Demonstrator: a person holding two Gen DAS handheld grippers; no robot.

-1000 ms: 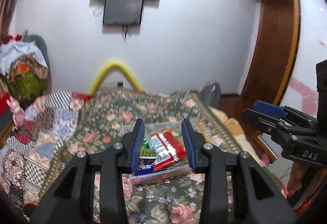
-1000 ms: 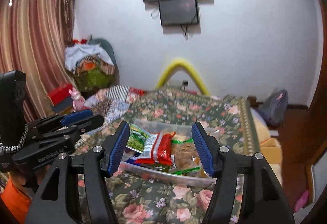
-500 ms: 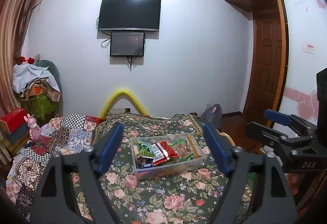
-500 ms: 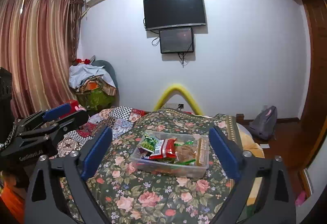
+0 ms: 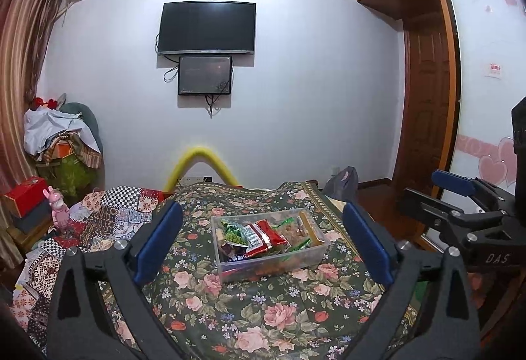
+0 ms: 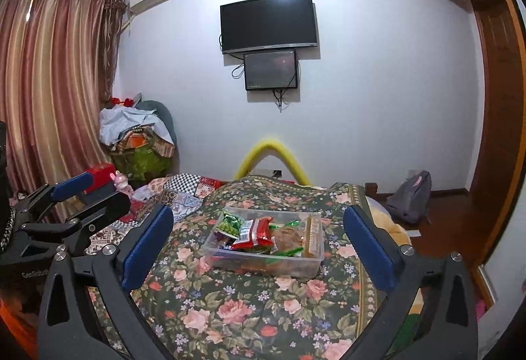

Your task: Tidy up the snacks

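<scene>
Snacks (image 5: pixel 259 236) in tub (image 5: pixel 274 259) on floral bedspread (image 5: pixel 263 310), TV (image 5: pixel 206 27) above

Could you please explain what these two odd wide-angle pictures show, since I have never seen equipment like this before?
No robot is at work here: a person holds a hand-held two-finger tool in each hand, and a fisheye camera on each looks forward along its fingers. One picture comes from the left tool, the other from the right tool; the black arms with blue pads at the bottom are each tool's own fingers. Each camera also catches the other tool at the picture's edge. Both tools are open and hold nothing.

Ahead is a bed with a floral bedspread. On it stands a clear plastic bin filled with snack packets, among them a red packet and a green one. A television hangs on the far wall.
</scene>
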